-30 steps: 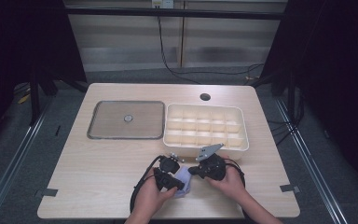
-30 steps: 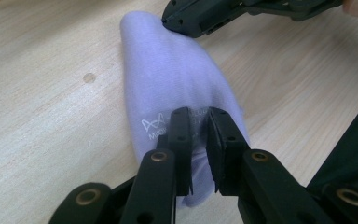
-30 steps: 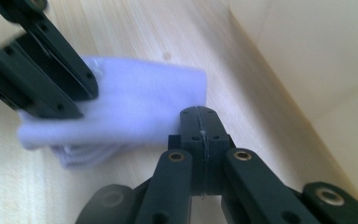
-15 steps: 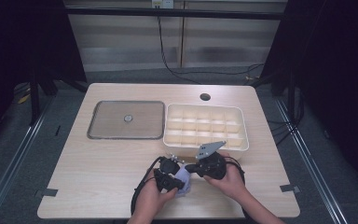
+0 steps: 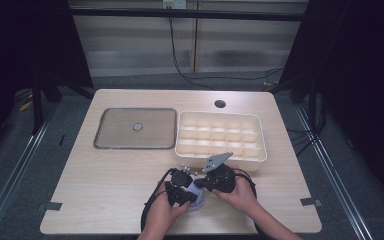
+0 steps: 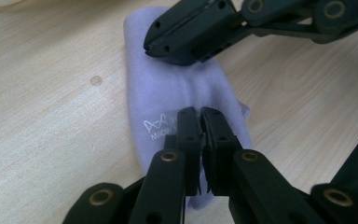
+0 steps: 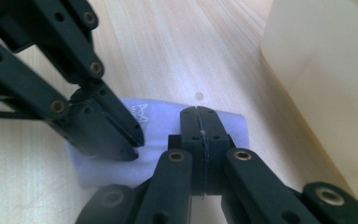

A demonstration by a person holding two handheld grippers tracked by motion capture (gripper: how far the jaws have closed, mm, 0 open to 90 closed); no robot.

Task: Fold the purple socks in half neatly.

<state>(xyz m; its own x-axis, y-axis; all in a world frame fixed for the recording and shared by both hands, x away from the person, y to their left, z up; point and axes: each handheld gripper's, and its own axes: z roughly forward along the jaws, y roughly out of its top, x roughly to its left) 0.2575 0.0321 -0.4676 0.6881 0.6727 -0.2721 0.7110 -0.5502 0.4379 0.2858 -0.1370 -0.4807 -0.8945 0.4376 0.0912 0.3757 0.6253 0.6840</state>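
Wooden table: a lavender cloth lies just before the compartment box. Left gripper has just closed, pinching a fold; right gripper is pinched on its edge. Soft, limp, light fabric; edges are best gripped.

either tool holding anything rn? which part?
Both grip the lilac cloth on the table: left tool pinches a raised fold near its printed logo, right tool clamps the cloth's edge.

Light wooden table: grey tray, cream compartment box, pale lilac cloth, perhaps tape marks at edges.
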